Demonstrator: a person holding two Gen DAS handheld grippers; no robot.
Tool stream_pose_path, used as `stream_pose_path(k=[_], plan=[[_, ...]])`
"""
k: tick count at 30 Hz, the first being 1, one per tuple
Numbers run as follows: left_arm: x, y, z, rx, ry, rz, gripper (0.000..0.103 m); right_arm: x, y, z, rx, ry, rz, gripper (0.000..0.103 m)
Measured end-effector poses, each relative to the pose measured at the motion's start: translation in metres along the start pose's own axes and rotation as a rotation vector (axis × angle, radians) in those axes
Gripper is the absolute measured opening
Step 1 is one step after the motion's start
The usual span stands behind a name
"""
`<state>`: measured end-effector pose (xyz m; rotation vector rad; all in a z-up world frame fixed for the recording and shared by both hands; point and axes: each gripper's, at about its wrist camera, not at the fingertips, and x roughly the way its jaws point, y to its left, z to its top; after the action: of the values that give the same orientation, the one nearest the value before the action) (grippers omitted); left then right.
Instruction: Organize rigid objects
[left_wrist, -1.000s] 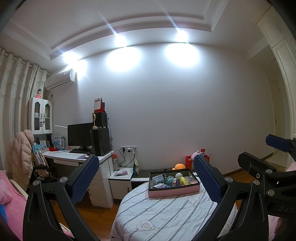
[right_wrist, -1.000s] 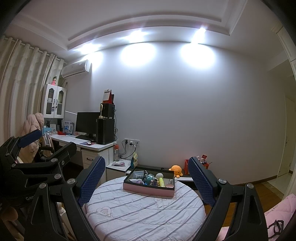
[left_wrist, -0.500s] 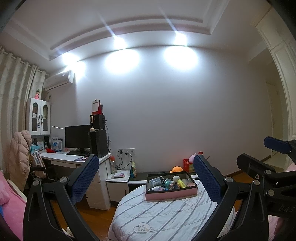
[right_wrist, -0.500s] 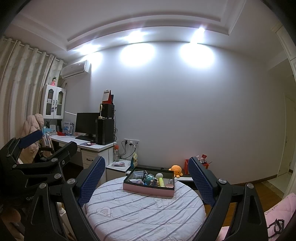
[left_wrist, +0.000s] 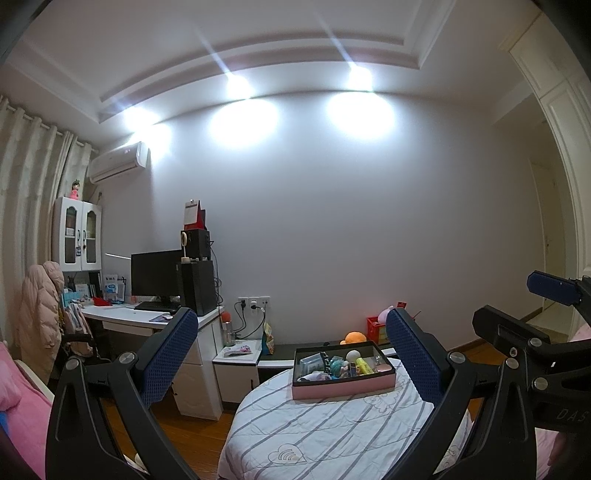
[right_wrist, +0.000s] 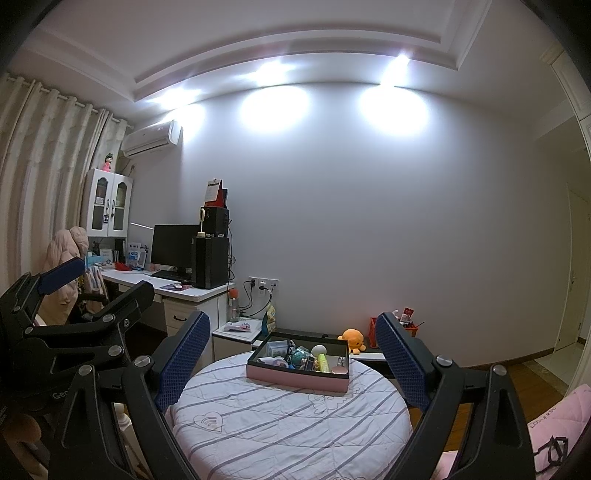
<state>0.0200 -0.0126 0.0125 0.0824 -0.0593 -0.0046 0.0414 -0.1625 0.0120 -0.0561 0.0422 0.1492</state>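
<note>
A shallow box (left_wrist: 343, 384) (right_wrist: 297, 376) with pink sides and a black lining sits on a round table (left_wrist: 332, 428) (right_wrist: 280, 424) covered by a striped white quilt. It holds several small items, among them a teal figurine (right_wrist: 298, 357), a white ball (left_wrist: 352, 355) and a yellow tube (right_wrist: 323, 363). My left gripper (left_wrist: 290, 314) is open, level, short of the table, and holds nothing. My right gripper (right_wrist: 291, 317) is also open and holds nothing, framing the box from a distance. Each view shows the other gripper's fingers (left_wrist: 550, 288) (right_wrist: 61, 275) at its side edge.
A white desk (left_wrist: 147, 317) with a monitor and computer tower stands at the left, beside a chair with a pink coat (left_wrist: 40, 314). A nightstand (left_wrist: 236, 356) and a low bench with an orange plush (right_wrist: 351, 339) line the wall. Pink bedding (left_wrist: 22, 424) lies near left.
</note>
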Motion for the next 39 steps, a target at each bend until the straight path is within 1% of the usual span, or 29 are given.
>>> stream_pose_path(k=[39], plan=[[-0.0013, 0.0009, 0.0016, 0.002, 0.002, -0.002, 0.103, 0.0011, -0.0007, 0.0002, -0.002, 0.001, 0.0, 0.092]])
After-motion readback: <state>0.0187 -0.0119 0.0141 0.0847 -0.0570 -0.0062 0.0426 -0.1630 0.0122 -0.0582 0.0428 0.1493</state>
